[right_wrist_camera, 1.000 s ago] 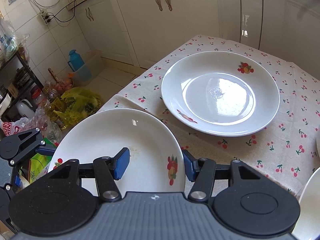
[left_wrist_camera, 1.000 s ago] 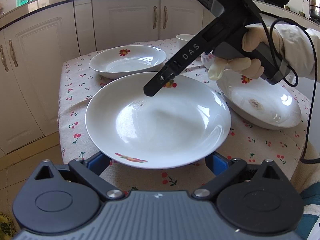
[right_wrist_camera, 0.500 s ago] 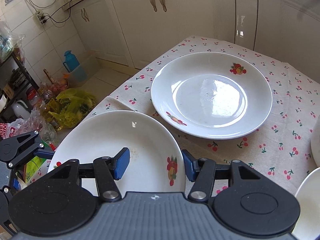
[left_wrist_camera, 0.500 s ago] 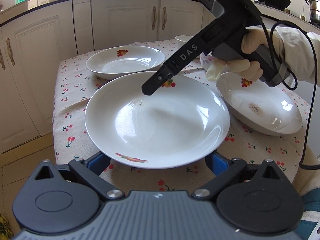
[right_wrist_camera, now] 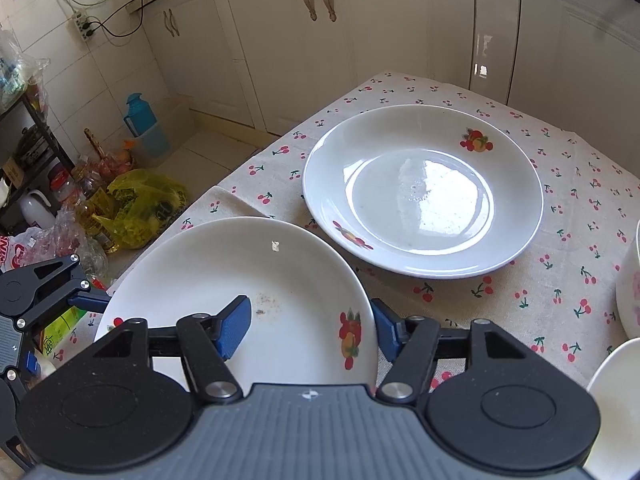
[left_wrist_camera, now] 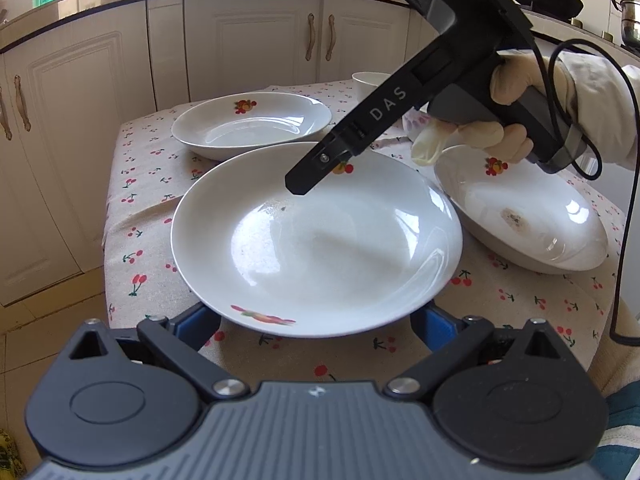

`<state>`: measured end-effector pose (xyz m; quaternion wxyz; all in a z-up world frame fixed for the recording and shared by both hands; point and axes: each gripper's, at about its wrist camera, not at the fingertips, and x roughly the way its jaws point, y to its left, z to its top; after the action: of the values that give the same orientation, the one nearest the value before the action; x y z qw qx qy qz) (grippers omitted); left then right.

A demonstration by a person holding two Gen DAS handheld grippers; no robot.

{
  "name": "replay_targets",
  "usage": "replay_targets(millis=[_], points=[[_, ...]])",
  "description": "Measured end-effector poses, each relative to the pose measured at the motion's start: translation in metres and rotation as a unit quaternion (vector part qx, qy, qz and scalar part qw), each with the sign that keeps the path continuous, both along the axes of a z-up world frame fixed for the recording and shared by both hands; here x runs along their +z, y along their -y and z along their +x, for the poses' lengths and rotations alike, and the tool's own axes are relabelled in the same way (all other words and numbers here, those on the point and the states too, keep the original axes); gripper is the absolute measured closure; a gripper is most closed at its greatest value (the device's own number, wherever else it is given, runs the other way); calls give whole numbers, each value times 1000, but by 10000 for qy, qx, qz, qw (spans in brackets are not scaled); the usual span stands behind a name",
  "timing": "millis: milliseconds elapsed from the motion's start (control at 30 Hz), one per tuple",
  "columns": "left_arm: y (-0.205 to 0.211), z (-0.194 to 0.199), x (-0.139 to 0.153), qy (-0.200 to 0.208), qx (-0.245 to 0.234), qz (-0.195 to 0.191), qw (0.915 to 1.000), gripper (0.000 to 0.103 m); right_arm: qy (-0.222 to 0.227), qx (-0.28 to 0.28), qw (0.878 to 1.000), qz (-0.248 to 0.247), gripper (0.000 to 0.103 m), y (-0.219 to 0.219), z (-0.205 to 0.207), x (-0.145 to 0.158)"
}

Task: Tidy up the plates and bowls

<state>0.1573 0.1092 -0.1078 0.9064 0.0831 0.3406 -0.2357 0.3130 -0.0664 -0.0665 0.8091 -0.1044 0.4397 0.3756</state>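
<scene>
**Shallow plate between both grippers, right jaws just loosened**

Left wrist view: My left gripper has its jaws wide. The near rim of the shallow plate lies over and between the blue pads. The pad tips are hidden under that rim, so I cannot tell whether they touch it. The plate sits on the cherry-print tabletop, close to its near edge. My right gripper, in a gloved hand, points down at the plate's opposite rim by the fruit decal. From here it shows in profile, so its gap cannot be read. A second plate lies behind, and a stained plate is just beside on the right. A white cup is mostly hidden by the gripper.

Right wrist view: The right jaws have just been opening and now stand partly apart. One pad hangs over the plate's well and the other is outside the rim, with the rim running between them. Neither pad appears to press on it. The plate is round, so any rim point would serve. I judge both hands equally near. The left gripper is cut off at the frame's left edge.
</scene>
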Motion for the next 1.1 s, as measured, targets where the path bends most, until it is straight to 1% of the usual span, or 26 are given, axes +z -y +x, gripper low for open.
replay_targets(millis=[33,100,133,200,300,400,467,600,667,767,967,1033,1100], points=[[1,-3,1,50,20,51,10000,3,87,13,10000,-16,22,0,-3,3],[1,-8,5,111,67,94,9999,3,260,24,9996,-60,12,2,-10,12],[0,-10,8,123,104,85,9998,3,360,14,9993,-42,10,5,-15,17],[0,-17,14,169,152,78,9997,3,556,-46,9984,-19,0,12,-25,27],[4,-30,27,346,257,120,9990,3,794,-142,9967,19,0,25,-43,41],[7,-41,38,429,356,34,9984,2,973,-279,9948,66,0,41,-64,51],[10,-49,45,468,345,-45,9983,2,1053,-373,9936,144,0,54,-80,57],[22,-62,53,505,320,-129,9981,1,1287,-563,9900,151,0,79,-113,61],[29,-67,55,505,294,-183,9981,1,1415,-687,9875,102,0,93,-131,60],[40,-74,58,490,341,-222,9980,1,1490,-838,9852,89,0,115,-156,56],[64,-82,59,517,447,-20,9977,1,1728,-1065,9790,-183,0,151,-198,39],[71,-83,58,503,424,42,9978,1,1699,-1158,9783,-258,0,161,-209,31],[77,-84,57,448,343,39,9984,1,1623,-1209,9790,-231,0,171,-217,24]])
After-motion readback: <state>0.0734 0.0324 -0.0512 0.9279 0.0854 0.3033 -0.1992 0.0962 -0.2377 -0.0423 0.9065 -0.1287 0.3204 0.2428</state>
